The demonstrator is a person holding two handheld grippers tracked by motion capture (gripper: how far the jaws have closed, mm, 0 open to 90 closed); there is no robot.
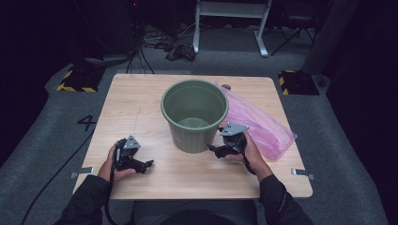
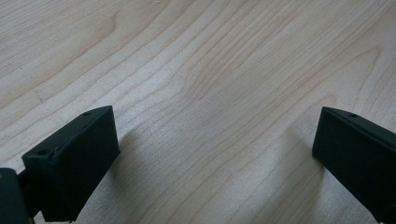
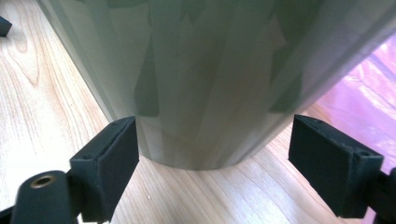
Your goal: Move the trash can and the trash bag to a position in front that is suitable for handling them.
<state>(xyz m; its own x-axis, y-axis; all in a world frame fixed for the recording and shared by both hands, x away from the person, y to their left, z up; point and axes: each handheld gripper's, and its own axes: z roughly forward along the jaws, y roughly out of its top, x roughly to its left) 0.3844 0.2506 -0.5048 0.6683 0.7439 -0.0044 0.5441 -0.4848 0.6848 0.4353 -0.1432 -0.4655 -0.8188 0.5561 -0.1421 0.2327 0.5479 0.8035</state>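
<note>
One green bucket (image 1: 194,115) stands in the middle of my table (image 1: 141,98), open and empty, with a pink bag (image 1: 263,124) lying behind it on the right. I can read a "4" (image 1: 87,122) on the floor. My left gripper (image 1: 141,165) rests well apart from the bucket.

Left gripper view: my jaws are wide over bare wood (image 2: 210,84).

Right gripper view: my right gripper (image 3: 215,154) is wide, just beside the bucket's base (image 3: 201,93).

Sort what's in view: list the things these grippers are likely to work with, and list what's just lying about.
Likely in play (a guess):
- green plastic bucket, upright
- pink plastic bag lying behind it
- left gripper, right gripper, both open

Just about:
- cables on the floor
- white desk frame
</note>
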